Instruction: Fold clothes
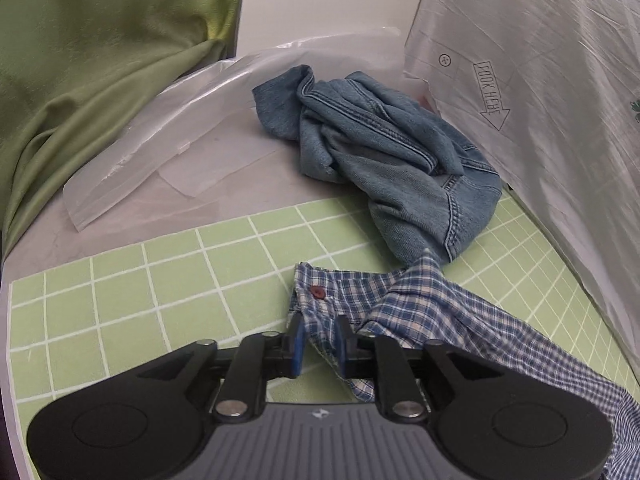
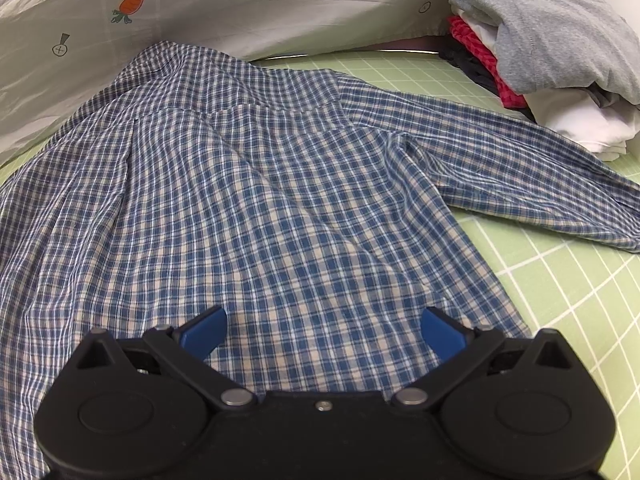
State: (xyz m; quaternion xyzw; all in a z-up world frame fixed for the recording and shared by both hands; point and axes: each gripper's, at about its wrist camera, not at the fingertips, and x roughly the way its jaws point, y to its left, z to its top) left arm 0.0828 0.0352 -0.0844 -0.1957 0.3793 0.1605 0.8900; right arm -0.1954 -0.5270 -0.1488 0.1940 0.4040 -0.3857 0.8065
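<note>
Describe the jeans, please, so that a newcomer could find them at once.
Start at the green grid mat. At its far edge, beside the white printed sheet, lies a crumpled heap of blue jeans. Unlike the checked shirt in front of them, they are plain faded denim with pale stitched seams.

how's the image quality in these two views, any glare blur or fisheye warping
Left wrist view: strong fisheye bending of the green grid mat, dark vignette corners, soft glare on the clear plastic sheet; the left gripper and plaid shirt are sharp. Right wrist view: even, soft lighting, grid lines curve at right, faint shadow under the open right gripper.
</note>
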